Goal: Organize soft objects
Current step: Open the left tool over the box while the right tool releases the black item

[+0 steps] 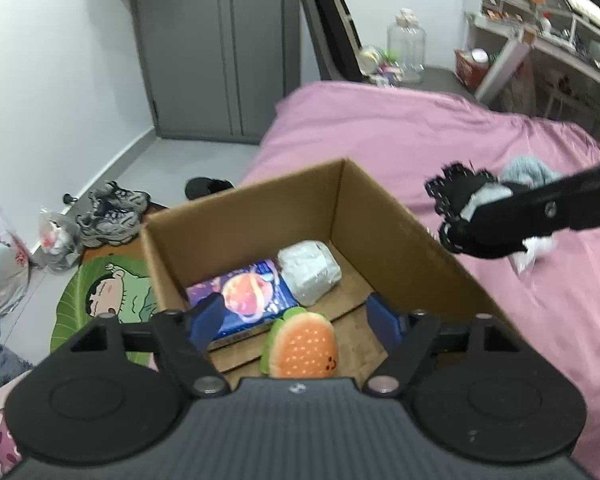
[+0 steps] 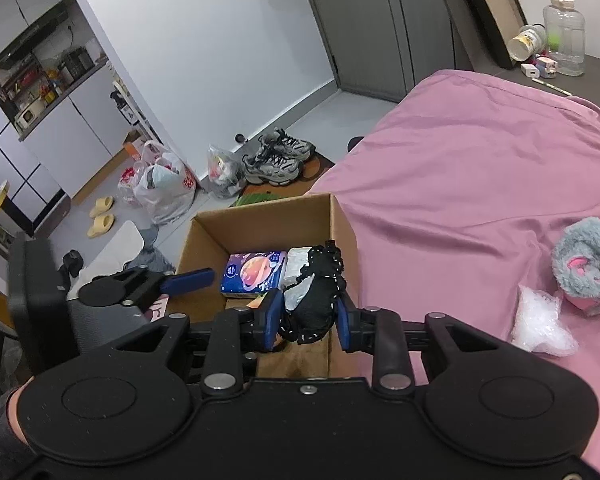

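Right hand-held gripper (image 2: 309, 312) pinches a black lace-trimmed soft item (image 2: 318, 296) between its blue pads, held above the near right edge of the open cardboard box (image 2: 260, 220) beside the pink bed (image 2: 480, 168). Left hand-held gripper (image 1: 300, 320), fingers spread, is poised over the box, which contains a burger plush (image 1: 304, 350), a tissue pack (image 1: 244, 300) and a grey bundle (image 1: 309, 272). A grey-pink plush (image 2: 588, 264) lies on the bed.

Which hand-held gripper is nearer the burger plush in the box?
Left. The left hand-held gripper hangs open right over the burger plush inside the box; the right hand-held gripper, clamping black fabric, is near the box's bed-side wall.
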